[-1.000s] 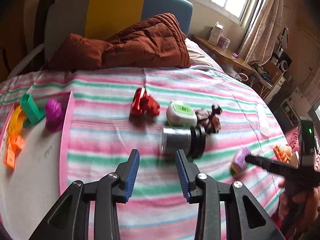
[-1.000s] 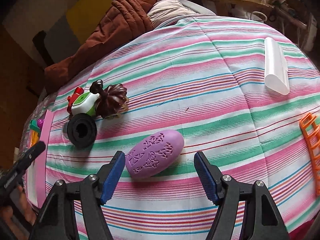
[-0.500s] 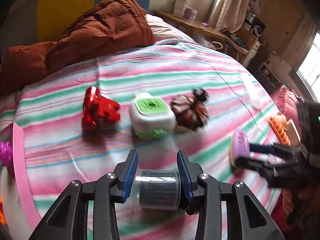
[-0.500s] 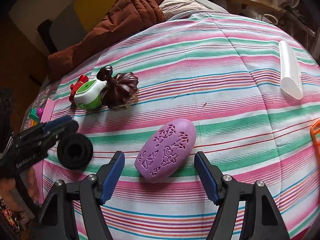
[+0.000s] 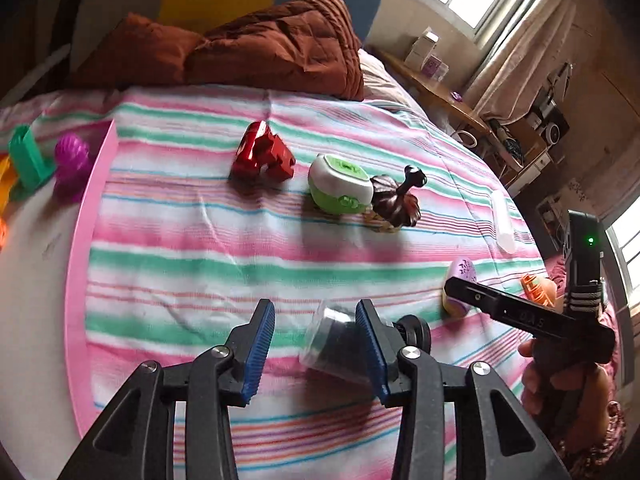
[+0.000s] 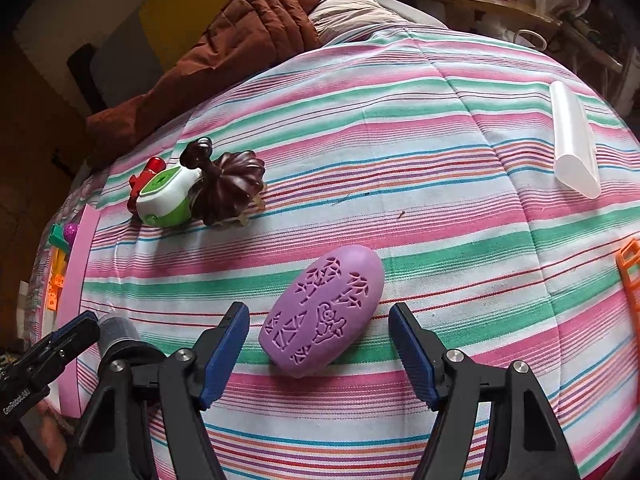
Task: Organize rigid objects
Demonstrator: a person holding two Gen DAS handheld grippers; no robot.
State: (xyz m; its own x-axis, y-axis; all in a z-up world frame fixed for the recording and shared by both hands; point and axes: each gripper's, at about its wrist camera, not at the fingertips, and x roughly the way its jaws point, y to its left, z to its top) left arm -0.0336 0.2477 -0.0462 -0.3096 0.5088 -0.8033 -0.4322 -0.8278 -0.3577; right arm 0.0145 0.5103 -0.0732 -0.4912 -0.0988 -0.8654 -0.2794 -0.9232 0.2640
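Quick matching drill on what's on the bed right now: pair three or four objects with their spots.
1. purple oval soap box
2. clear-and-black cylinder
3. green-and-white gadget
4. white tube

A. touching the dark brown ornament
B. lying alone far across the stripes
C. between the right gripper fingers, untouched
D. against one left gripper pad as the jaws open

Pairs: 1-C, 2-D, 3-A, 4-B
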